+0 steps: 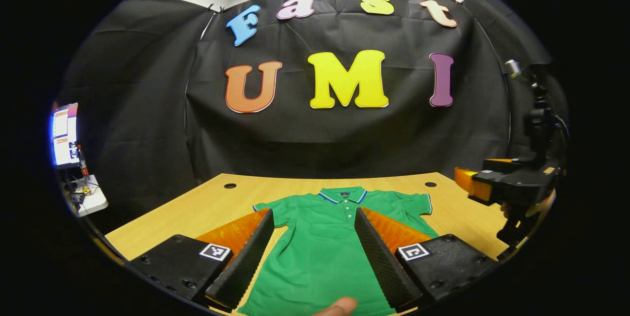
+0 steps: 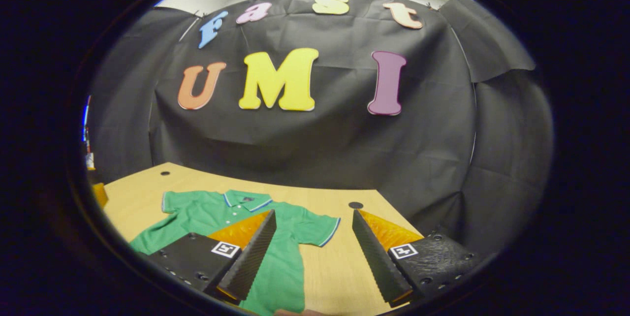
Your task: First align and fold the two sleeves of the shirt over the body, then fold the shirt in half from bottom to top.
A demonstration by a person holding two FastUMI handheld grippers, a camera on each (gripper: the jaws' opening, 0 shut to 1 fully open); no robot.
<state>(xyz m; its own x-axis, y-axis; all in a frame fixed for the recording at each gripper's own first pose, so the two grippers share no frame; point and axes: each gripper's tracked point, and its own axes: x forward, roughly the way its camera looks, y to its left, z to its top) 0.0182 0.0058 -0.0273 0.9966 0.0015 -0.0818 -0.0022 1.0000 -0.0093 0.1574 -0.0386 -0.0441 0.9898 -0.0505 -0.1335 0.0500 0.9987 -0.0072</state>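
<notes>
Green polo shirt (image 1: 325,237) lay flat on tabletop (image 1: 206,198), sleeves unfolded. Left tool (image 1: 315,230) and right tool (image 2: 315,235) both hung above it, fingers apart, nothing clamped.

The shirt (image 1: 320,252) is soft green cloth with a fine knit and no shine. Its collar (image 1: 343,194) is ribbed cloth. The worktop (image 1: 197,203) is pale wood, smooth, with a soft gleam. The left gripper (image 1: 312,252) has hard, matt plastic blocks, and its jaws have rough, ridged faces. The wall (image 1: 344,139) is dull, creased cloth.
</notes>
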